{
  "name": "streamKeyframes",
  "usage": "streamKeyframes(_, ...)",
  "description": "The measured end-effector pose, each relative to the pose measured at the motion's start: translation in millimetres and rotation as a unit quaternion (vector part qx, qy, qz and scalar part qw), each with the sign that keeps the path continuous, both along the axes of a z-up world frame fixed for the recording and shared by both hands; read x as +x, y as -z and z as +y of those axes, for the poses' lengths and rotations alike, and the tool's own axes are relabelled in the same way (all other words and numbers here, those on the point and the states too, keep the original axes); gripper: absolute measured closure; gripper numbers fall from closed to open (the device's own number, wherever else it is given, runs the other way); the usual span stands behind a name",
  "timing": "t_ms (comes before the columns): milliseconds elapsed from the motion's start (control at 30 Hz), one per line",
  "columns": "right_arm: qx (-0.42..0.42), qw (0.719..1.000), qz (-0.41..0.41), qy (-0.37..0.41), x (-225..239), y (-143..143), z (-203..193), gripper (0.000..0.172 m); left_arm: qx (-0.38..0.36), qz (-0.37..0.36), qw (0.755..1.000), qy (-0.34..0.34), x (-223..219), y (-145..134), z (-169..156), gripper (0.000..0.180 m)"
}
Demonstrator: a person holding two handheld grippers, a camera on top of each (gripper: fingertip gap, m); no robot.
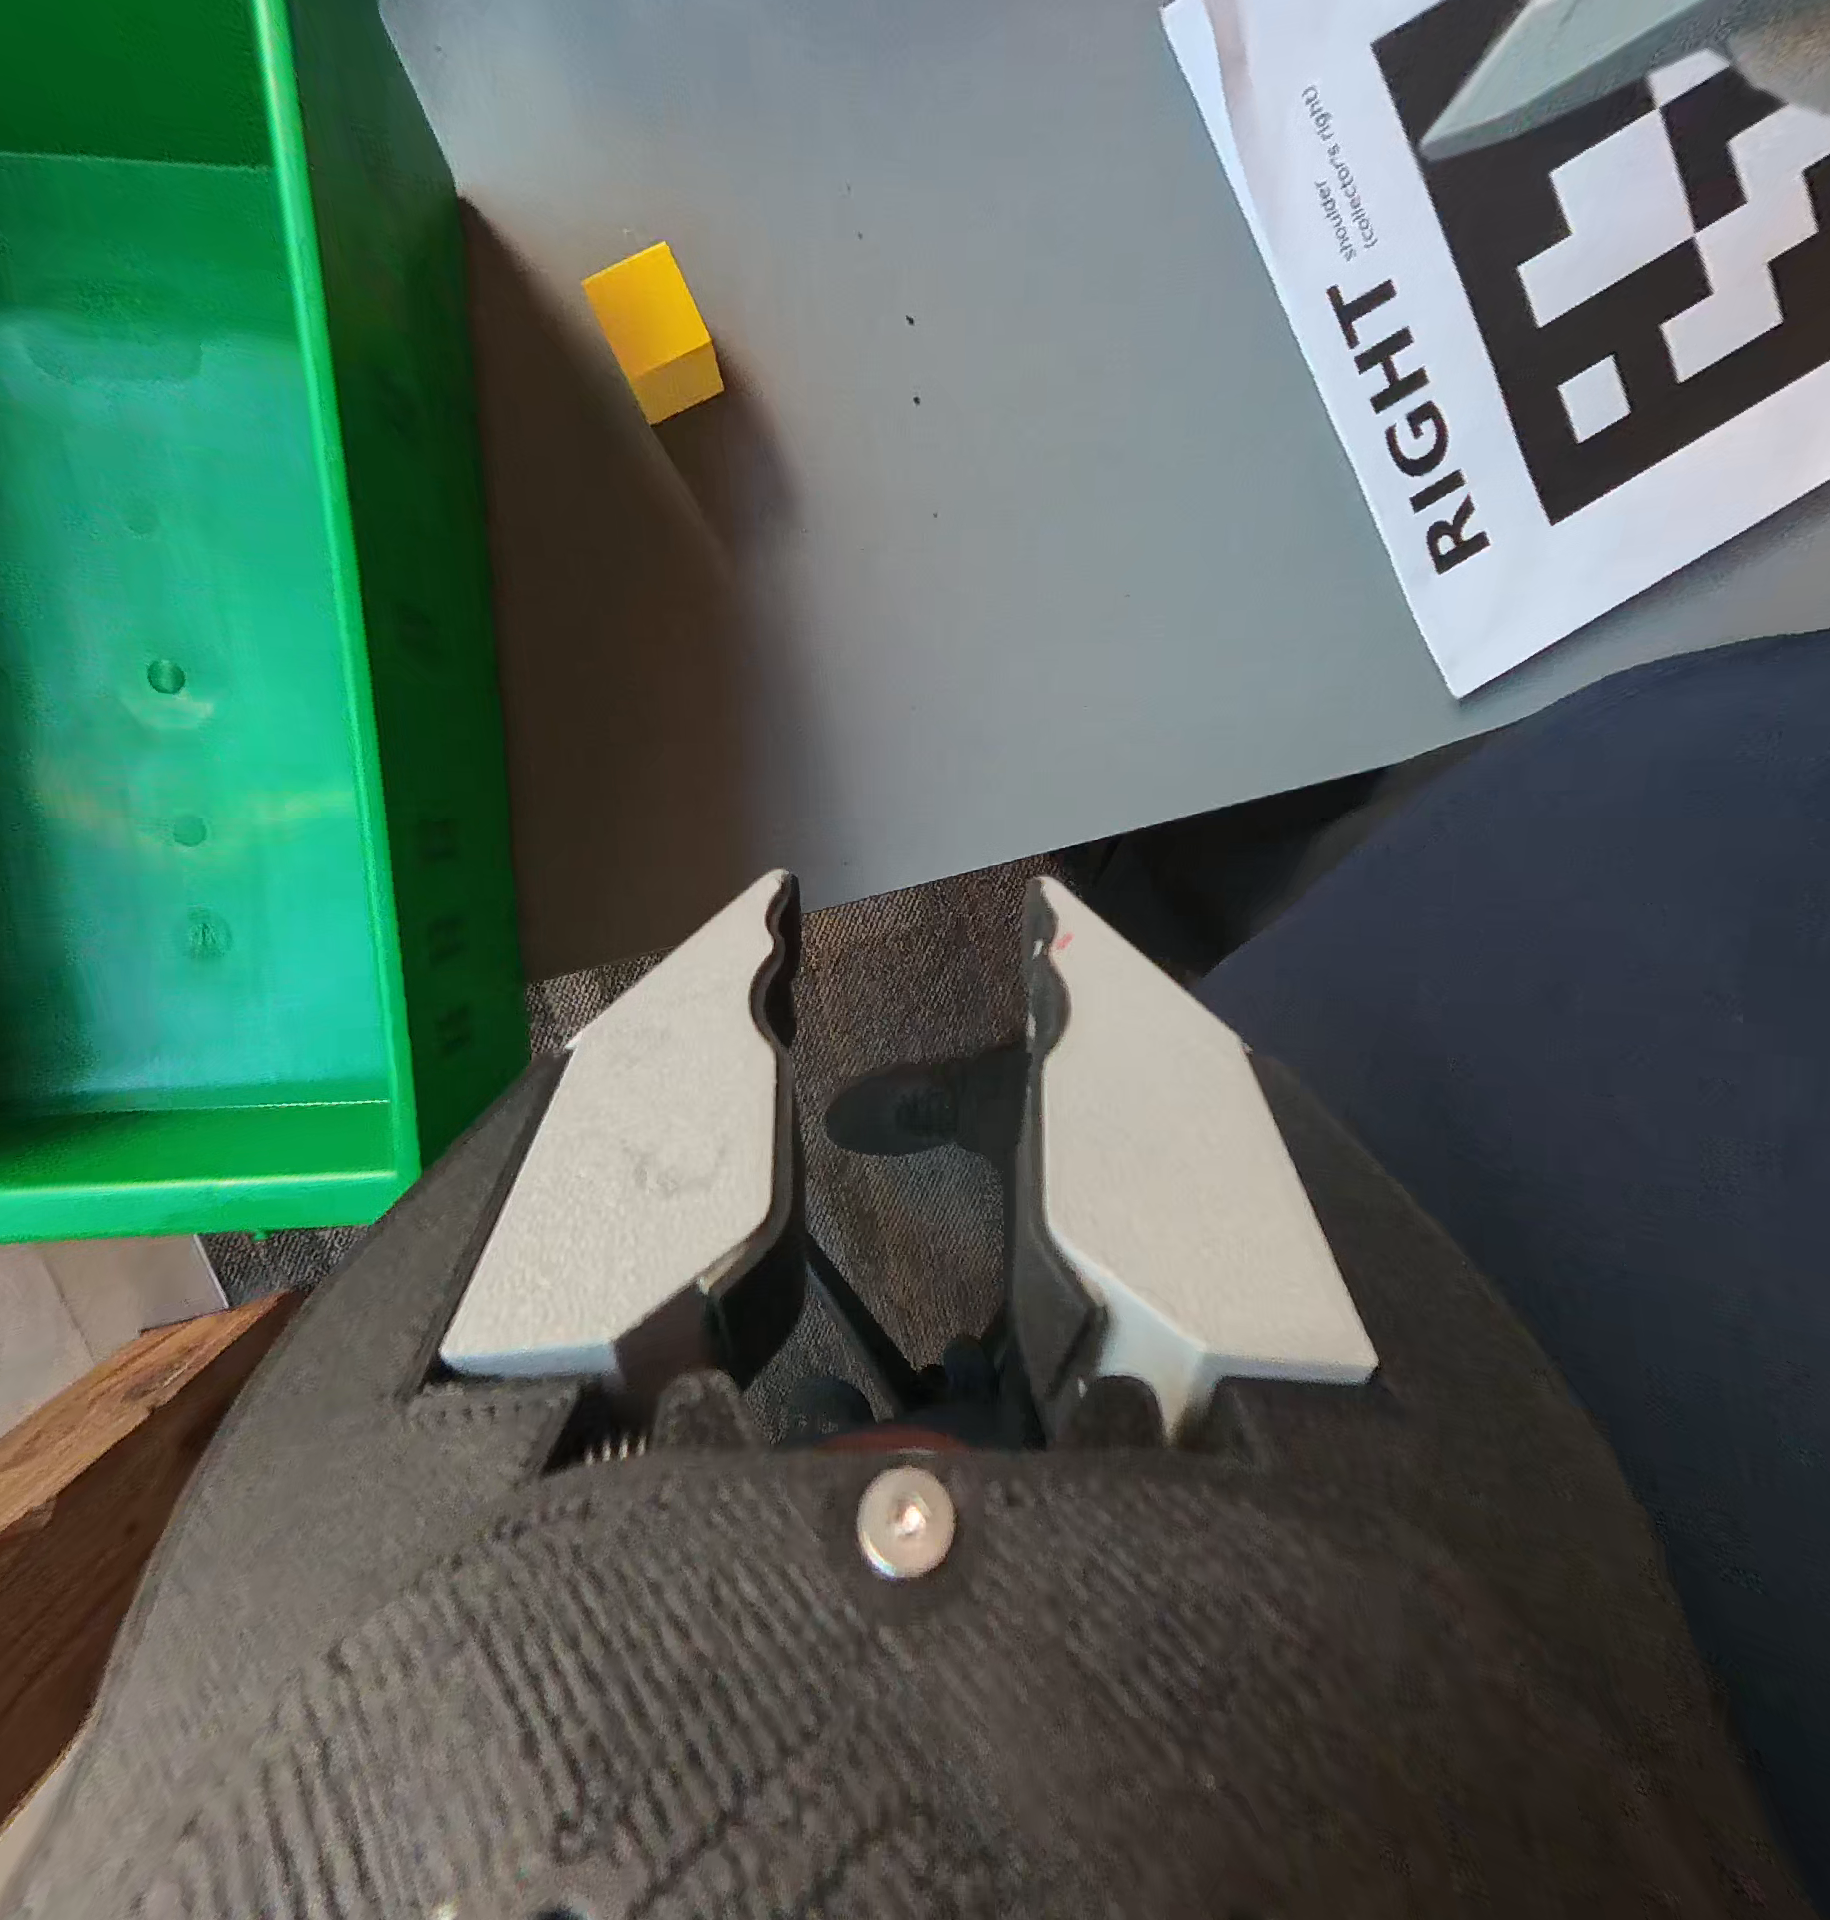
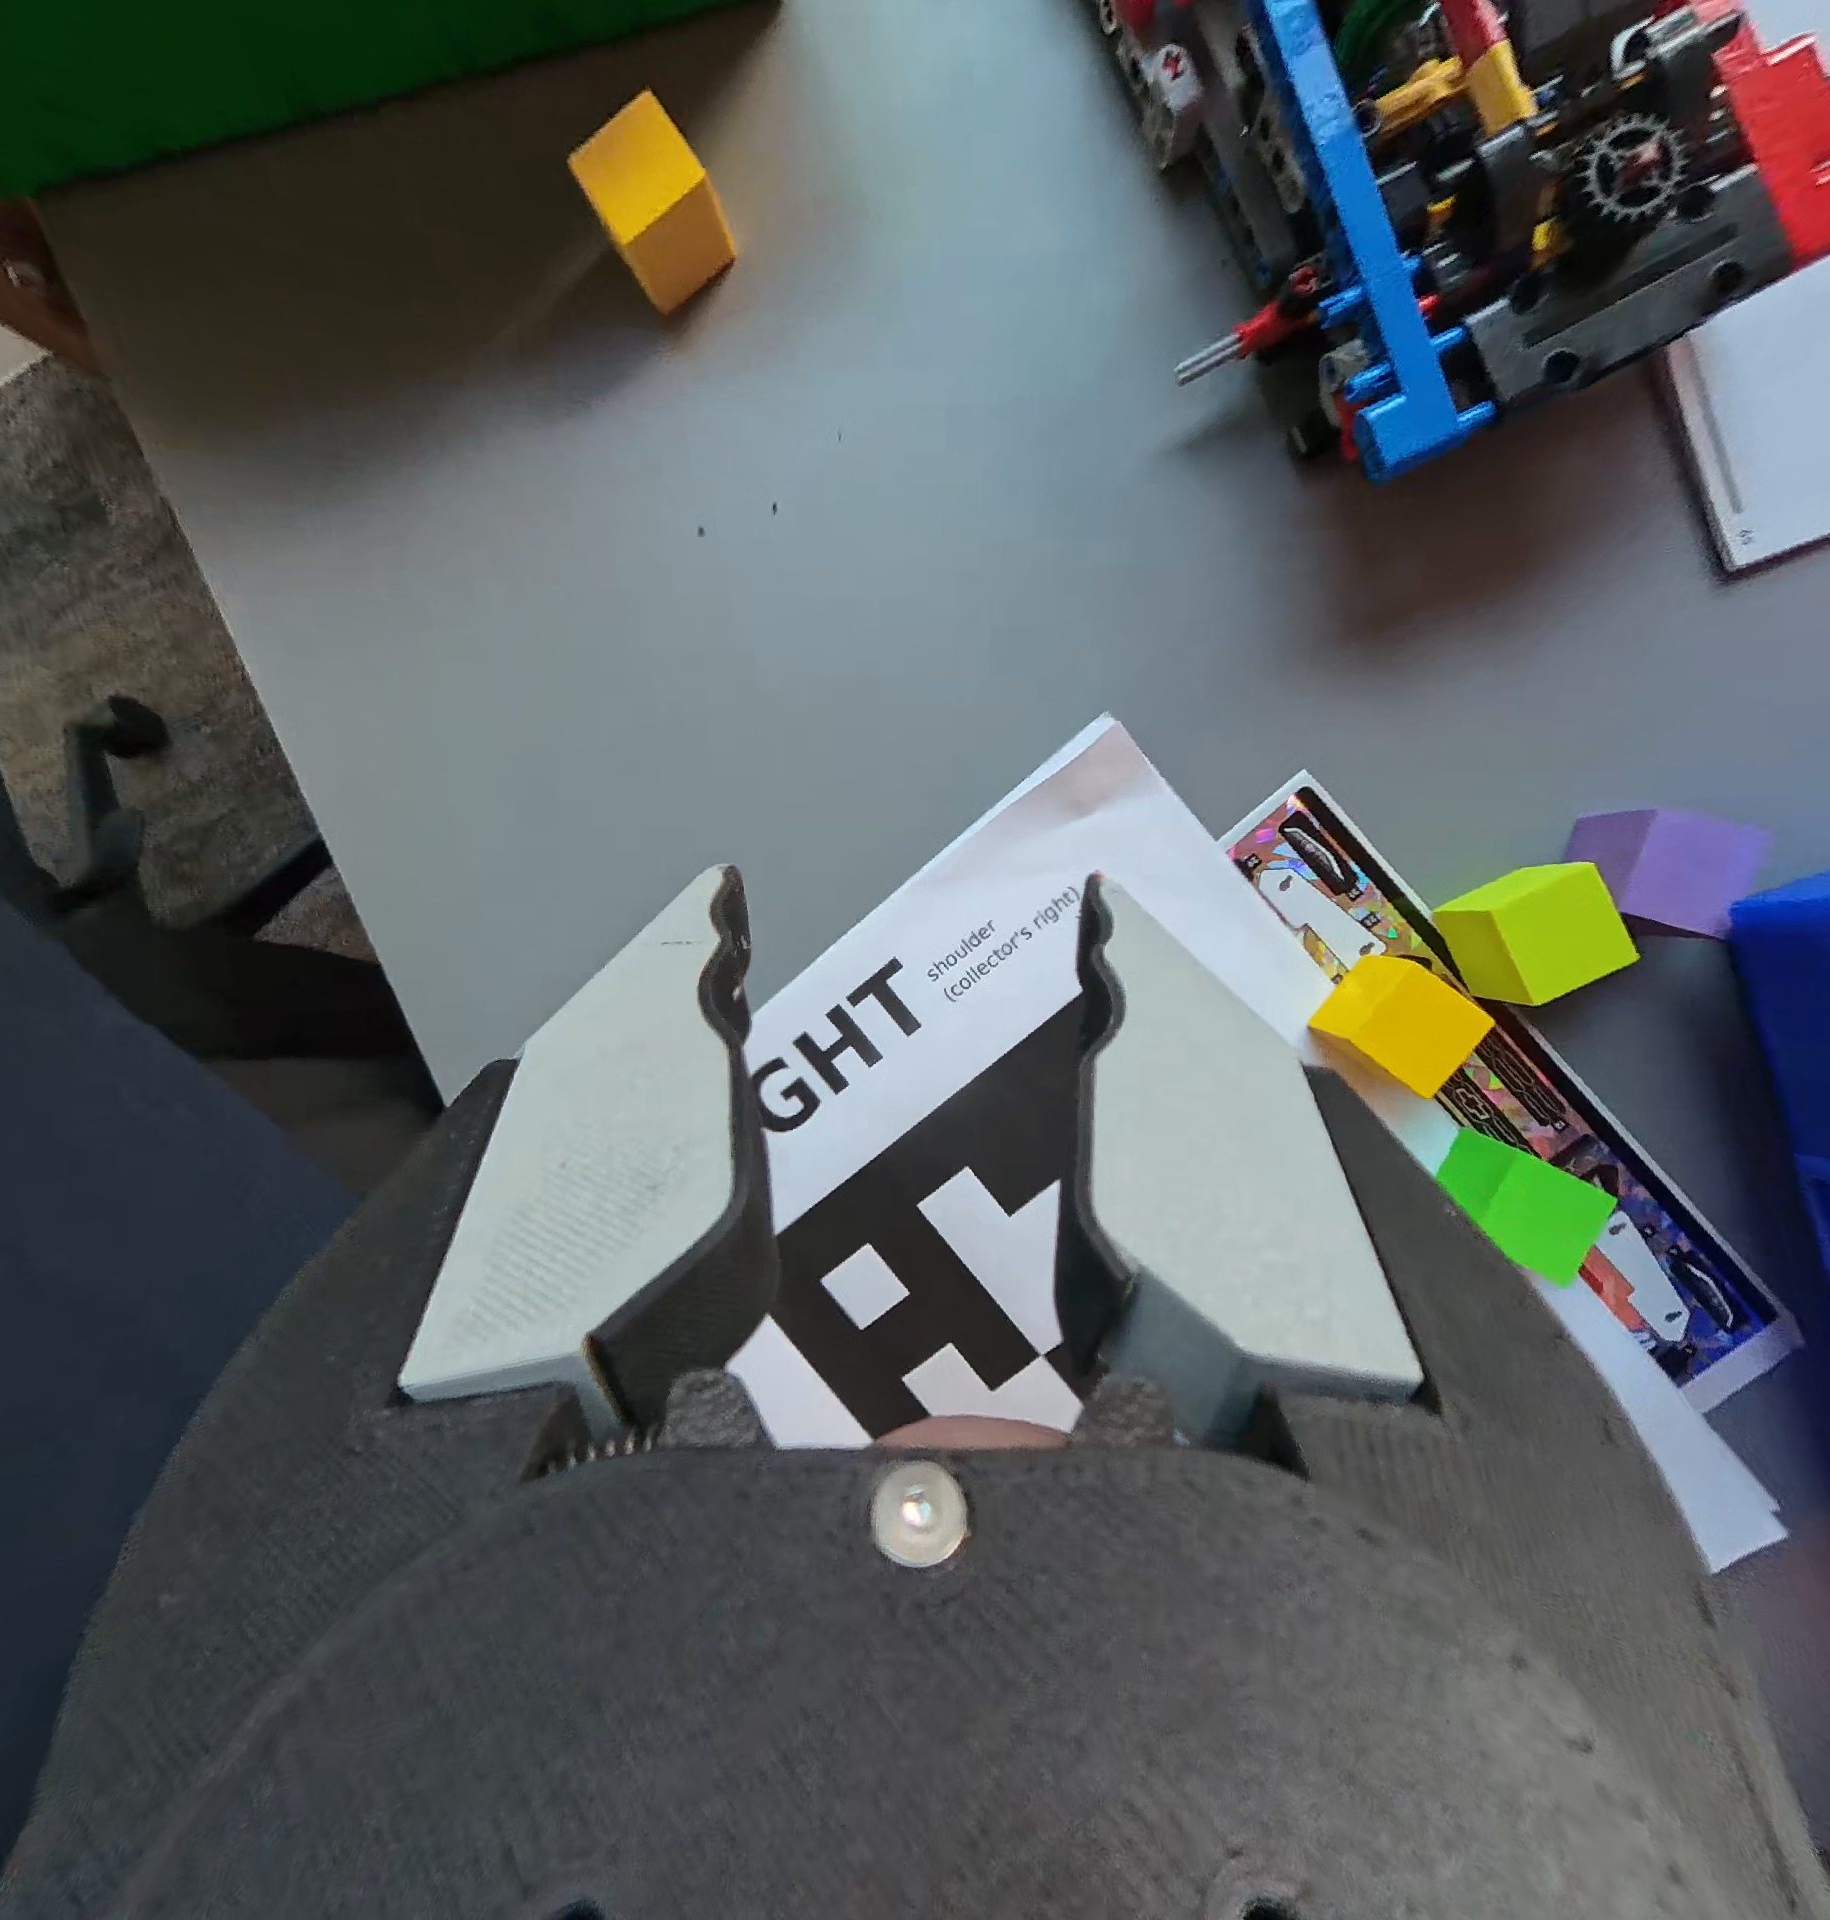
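Left wrist view: left tool (image 1: 911, 914) released, jaws apart with only air between the fingertips, hovering over the near edge of the grey tabletop (image 1: 994, 571) with carpet floor (image 1: 890, 997) showing through the gap. Green bin (image 1: 350, 623) just to the left on the tabletop, open side up, interior bare as far as visible. Yellow block (image 1: 653, 330) farther ahead on the tabletop, near the bin's wall but apart from it. White printed sheet with a black-and-white square marker (image 1: 1513, 416) lying at upper right, a grey finger of the other tool (image 1: 1576, 83) over its far corner. Dark blue fabric (image 1: 1565, 1039) at right, brown wood (image 1: 80, 1455) at lower left. Right wrist view: right tool (image 2: 916, 914) likewise released, nothing between the fingers, poised above the same white printed sheet (image 2: 994, 966). Shiny patterned card (image 2: 1337, 904) tucked beside the sheet, carrying a yellow cube (image 2: 1399, 1023) and a green cube (image 2: 1524, 1205); lime cube (image 2: 1534, 945) and purple cube (image 2: 1669, 862) just beyond, blue box (image 2: 1815, 1039) at the right edge. Yellow block (image 2: 653, 203) well ahead near the green bin (image 2: 267, 73). Toy brick machine (image 2: 1513, 208) at upper right, white booklet (image 2: 1794, 436) beside it.
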State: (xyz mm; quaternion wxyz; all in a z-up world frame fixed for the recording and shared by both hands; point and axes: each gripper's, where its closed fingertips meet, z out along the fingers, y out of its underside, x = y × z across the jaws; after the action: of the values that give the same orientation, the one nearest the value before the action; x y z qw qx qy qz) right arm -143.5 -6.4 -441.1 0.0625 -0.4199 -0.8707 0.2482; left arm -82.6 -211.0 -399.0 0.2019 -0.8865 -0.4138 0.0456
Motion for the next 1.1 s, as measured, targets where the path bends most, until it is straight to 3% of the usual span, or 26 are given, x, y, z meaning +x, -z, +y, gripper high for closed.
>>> streamKeyframes(67, -0.004, 1.0, 0.001, 0.009, 1, -8, -6, 0.118, 0.014, -0.001, 1.0, 0.0, 1, -2, -5, 0.136)
streamKeyframes(100, -0.01, 1.0, 0.002, 0.002, 5, -13, -12, 0.136, 0.025, 0.0, 1.0, 0.001, 2, -2, -8, 0.138)
streamKeyframes(167, -0.016, 1.0, 0.016, -0.011, 12, -25, -27, 0.172, 0.052, 0.009, 0.999, 0.008, 6, -5, -13, 0.18)
streamKeyframes(267, -0.004, 0.999, 0.032, -0.022, 19, -36, -48, 0.171, 0.063, 0.018, 0.998, 0.006, 11, -2, -28, 0.18)
streamKeyframes(333, 0.003, 0.999, 0.047, -0.016, 18, -43, -62, 0.146, 0.068, 0.019, 0.998, 0.003, 16, 1, -39, 0.18)
streamKeyframes(367, 0.002, 0.999, 0.052, -0.01, 18, -47, -70, 0.134, 0.071, 0.019, 0.997, 0.001, 18, 1, -45, 0.176)
streamKeyframes(400, -0.004, 0.998, 0.056, -0.007, 19, -50, -79, 0.131, 0.075, 0.018, 0.997, -0.004, 18, 2, -51, 0.154)
streamKeyframes(433, -0.014, 0.998, 0.054, -0.013, 23, -53, -89, 0.142, 0.077, 0.016, 0.997, -0.01, 18, 3, -58, 0.14)
streamKeyframes(467, -0.024, 0.998, 0.049, -0.029, 30, -55, -100, 0.172, 0.083, 0.011, 0.996, -0.01, 19, 2, -63, 0.151)
streamKeyframes(500, -0.02, 0.998, 0.053, -0.04, 34, -56, -108, 0.172, 0.095, 0.016, 0.995, -0.006, 19, -1, -67, 0.18)
streamKeyframes(600, 0.02, 0.995, 0.062, -0.079, 43, -50, -120, 0.168, 0.088, 0.04, 0.995, -0.013, 11, -4, -83, 0.18)
streamKeyframes(667, 0.03, 0.993, 0.068, -0.088, 45, -48, -126, 0.147, 0.084, 0.034, 0.996, -0.019, 9, -5, -89, 0.18)
streamKeyframes(733, 0.033, 0.994, 0.052, -0.086, 48, -43, -127, 0.14, 0.089, 0.031, 0.995, -0.02, 7, -9, -92, 0.157)
streamKeyframes(933, 0.031, 0.995, 0.04, -0.08, 47, -37, -117, 0.138, 0.111, 0.039, 0.992, -0.033, -2, -16, -88, 0.162)
streamKeyframes(1033, 0.03, 0.996, 0.036, -0.07, 46, -32, -106, 0.137, 0.113, 0.032, 0.993, -0.032, 2, -11, -80, 0.151)
streamKeyframes(1100, 0.026, 0.997, 0.04, -0.054, 45, -33, -97, 0.136, 0.109, 0.033, 0.993, -0.037, 3, -7, -77, 0.133)
